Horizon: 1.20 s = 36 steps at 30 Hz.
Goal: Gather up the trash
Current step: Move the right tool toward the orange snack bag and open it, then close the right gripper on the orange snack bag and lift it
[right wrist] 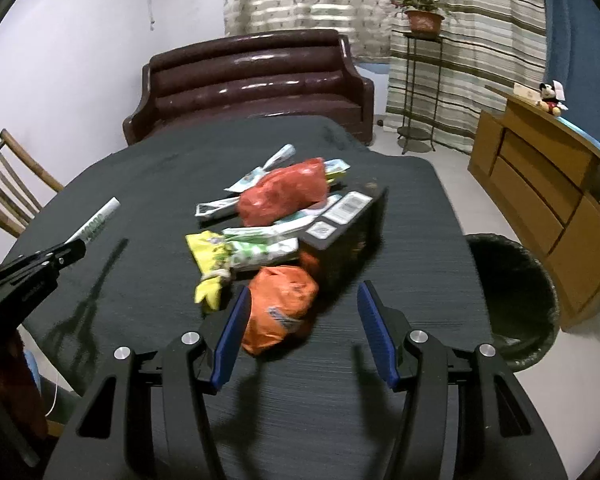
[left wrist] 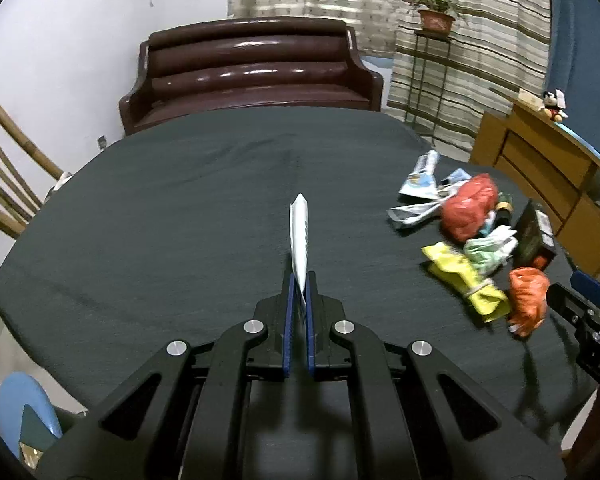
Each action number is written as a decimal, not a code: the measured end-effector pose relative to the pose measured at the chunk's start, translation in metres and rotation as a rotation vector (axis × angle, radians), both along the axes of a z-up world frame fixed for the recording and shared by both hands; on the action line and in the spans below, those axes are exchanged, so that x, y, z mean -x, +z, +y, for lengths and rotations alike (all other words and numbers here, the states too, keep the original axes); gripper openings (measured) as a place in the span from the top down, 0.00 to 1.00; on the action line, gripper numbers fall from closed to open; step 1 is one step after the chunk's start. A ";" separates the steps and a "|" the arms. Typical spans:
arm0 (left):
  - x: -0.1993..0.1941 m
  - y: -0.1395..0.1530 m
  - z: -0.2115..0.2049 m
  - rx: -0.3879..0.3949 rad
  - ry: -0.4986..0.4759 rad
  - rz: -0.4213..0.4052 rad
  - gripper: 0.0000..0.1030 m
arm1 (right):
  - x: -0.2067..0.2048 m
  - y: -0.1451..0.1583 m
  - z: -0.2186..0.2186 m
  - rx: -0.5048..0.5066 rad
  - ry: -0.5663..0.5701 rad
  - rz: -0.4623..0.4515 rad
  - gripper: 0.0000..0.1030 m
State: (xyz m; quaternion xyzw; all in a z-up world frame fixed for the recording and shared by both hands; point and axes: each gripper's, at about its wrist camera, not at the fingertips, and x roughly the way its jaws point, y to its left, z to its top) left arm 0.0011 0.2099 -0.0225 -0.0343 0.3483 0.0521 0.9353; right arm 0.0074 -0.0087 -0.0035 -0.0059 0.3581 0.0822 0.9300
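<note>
My left gripper (left wrist: 299, 280) is shut on a flat white wrapper (left wrist: 300, 232) that sticks up and forward over the dark tablecloth (left wrist: 160, 220). The right wrist view shows this gripper (right wrist: 74, 250) and its wrapper (right wrist: 98, 220) at the left. My right gripper (right wrist: 302, 290) is open, with a crumpled orange bag (right wrist: 280, 308) on the table between its fingers, close to the left pad and apart from the right one. Behind the bag is a pile of trash: a red bag (right wrist: 284, 196), a yellow wrapper (right wrist: 206, 256), a black box (right wrist: 348, 232) and white-green packets (right wrist: 260, 248).
A dark bin with a black liner (right wrist: 516, 292) stands on the floor off the table's right edge. A brown sofa (right wrist: 252, 80) is behind the table, a wooden chair (left wrist: 4, 184) at its left and a wooden cabinet (right wrist: 548, 184) at the right.
</note>
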 end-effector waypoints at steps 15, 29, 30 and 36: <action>0.001 -0.011 0.008 0.009 -0.022 0.012 0.95 | -0.010 -0.014 0.013 -0.017 0.007 0.062 0.59; 0.018 0.014 -0.014 0.014 -0.044 -0.055 0.95 | 0.019 0.020 0.006 -0.032 0.044 -0.086 0.60; 0.018 0.016 -0.017 0.015 -0.048 -0.061 0.95 | 0.021 0.025 0.002 -0.033 0.037 -0.105 0.60; 0.017 0.036 -0.046 0.042 -0.108 -0.110 0.95 | 0.017 0.036 -0.026 -0.042 -0.036 -0.163 0.60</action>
